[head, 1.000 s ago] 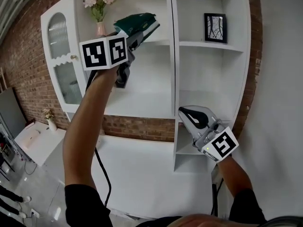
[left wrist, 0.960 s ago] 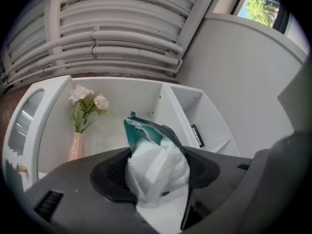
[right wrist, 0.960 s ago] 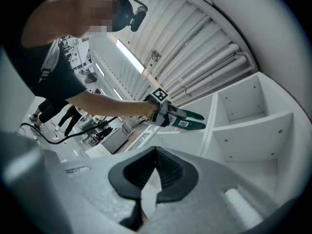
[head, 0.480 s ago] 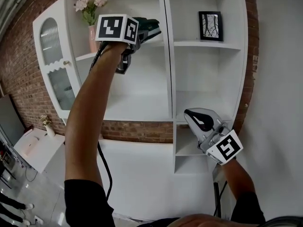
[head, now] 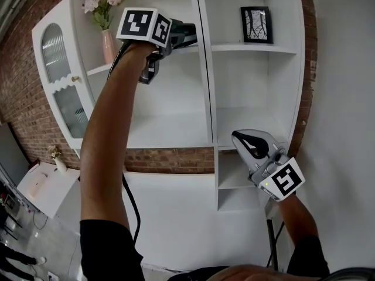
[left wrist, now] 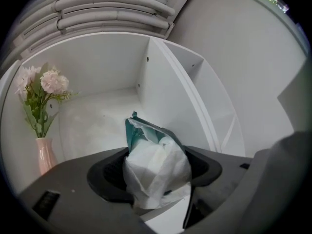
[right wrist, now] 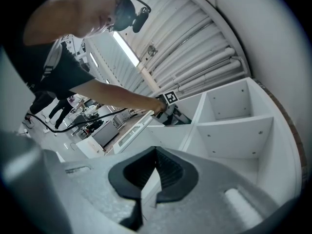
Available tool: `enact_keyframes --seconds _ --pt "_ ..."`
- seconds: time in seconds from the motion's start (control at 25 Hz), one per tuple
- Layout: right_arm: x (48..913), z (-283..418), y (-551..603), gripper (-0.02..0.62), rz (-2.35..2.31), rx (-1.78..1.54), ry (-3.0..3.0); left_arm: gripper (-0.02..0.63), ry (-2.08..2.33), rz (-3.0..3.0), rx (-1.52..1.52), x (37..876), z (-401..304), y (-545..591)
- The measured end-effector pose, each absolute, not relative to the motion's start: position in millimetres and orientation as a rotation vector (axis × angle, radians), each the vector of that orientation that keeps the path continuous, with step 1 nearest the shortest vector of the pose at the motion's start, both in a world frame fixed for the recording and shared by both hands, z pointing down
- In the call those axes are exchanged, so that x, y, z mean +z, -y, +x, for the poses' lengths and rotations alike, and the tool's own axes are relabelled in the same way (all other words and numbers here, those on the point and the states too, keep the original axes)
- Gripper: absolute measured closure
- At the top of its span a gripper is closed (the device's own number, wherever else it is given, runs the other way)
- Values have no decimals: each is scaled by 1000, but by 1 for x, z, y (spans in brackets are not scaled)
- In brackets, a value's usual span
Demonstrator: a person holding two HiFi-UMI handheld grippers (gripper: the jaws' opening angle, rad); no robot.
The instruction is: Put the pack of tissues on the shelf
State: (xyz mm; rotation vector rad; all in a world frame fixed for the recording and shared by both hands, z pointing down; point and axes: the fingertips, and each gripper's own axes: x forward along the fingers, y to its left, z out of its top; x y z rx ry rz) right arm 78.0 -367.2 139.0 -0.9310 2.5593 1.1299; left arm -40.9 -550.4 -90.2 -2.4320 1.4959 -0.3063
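Observation:
The pack of tissues [left wrist: 153, 162], dark green wrap with white tissue bulging out, sits between the jaws of my left gripper [left wrist: 155, 178]. Those jaws are opening, and the pads still touch the pack on both sides. In the head view the left gripper [head: 179, 35] is raised to the white shelf unit's upper left compartment, with the pack [head: 188, 30] just over the shelf board [head: 187, 49]. The compartment floor [left wrist: 97, 126] lies right below the pack. My right gripper [head: 249, 142] hangs low by the right column, shut and holding nothing [right wrist: 155, 172].
A pink vase of flowers [head: 107, 37] stands at the left of the same compartment [left wrist: 44, 152]. A framed picture [head: 256, 24] is on the upper right shelf. A vertical divider [head: 202, 69] runs just right of the pack. A glass-door cabinet [head: 61, 92] flanks the left.
My left gripper has carried the pack up and forward to the upper shelf board, near the divider. The right gripper has stayed low and shut.

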Motion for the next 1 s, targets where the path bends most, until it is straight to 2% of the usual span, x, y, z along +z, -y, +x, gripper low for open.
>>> enact_keyframes --seconds 0.2,0.32,0.56,0.88,1.0 --pt "141 66 368 594 -920 1140 -2565 220 -1457 -2377 -193 -103 -44 542" --pt "141 60 368 594 -916 1140 -2565 196 -1449 -2324 -55 -122 -52 529" --pt "137 49 369 594 -903 1123 -2560 195 -1366 -2301 70 -126 -59 492" --pt "127 30 365 594 -839 1048 -2538 201 -1289 -2269 245 -68 -71 440" --pt "127 26 363 594 -827 994 -2531 241 -1255 -2274 293 -32 -72 425"
